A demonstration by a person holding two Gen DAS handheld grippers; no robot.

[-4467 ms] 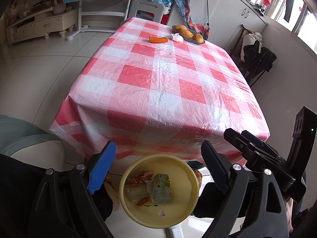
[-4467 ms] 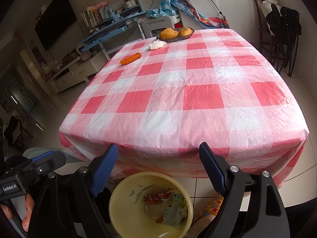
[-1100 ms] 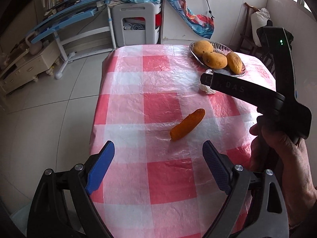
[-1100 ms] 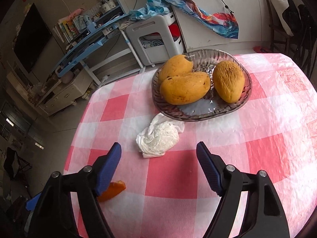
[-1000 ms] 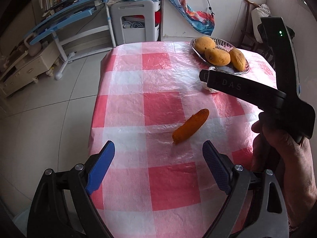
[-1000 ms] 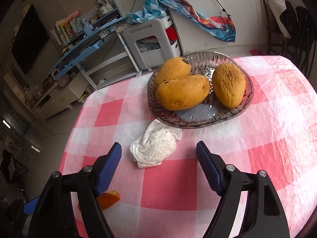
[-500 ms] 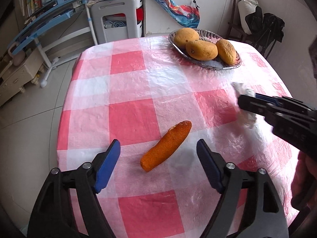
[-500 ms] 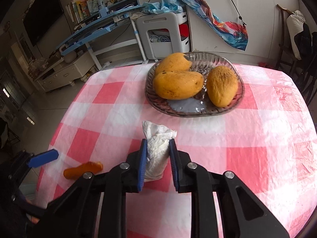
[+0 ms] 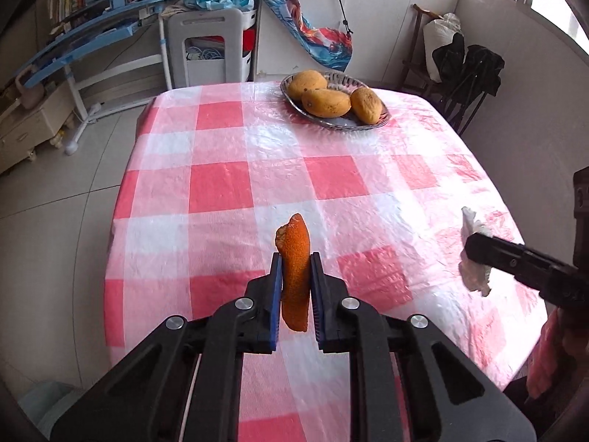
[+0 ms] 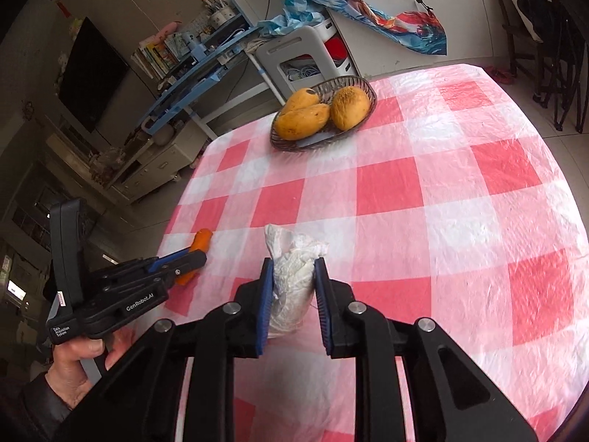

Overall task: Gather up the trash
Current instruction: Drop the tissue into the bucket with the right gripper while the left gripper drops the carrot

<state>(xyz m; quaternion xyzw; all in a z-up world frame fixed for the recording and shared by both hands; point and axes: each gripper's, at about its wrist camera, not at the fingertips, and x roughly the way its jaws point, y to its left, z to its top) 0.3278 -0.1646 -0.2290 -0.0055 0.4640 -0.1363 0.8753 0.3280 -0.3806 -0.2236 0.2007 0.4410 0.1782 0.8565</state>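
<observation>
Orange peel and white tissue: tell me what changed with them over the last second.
The left claw closed on the curled orange peel and lifted it; the right claw closed on the crumpled white tissue and raised it. The glass dish with three yellow mangoes stayed put on the red-checked tablecloth.

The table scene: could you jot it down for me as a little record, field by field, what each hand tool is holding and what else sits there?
left gripper: fingers shut on the orange peel, lifted off the cloth
right gripper: fingers shut on the crumpled tissue, also lifted
table: covered by a red and white checked cloth
dish: at the far end, holding three mangoes
bin: not in view
</observation>
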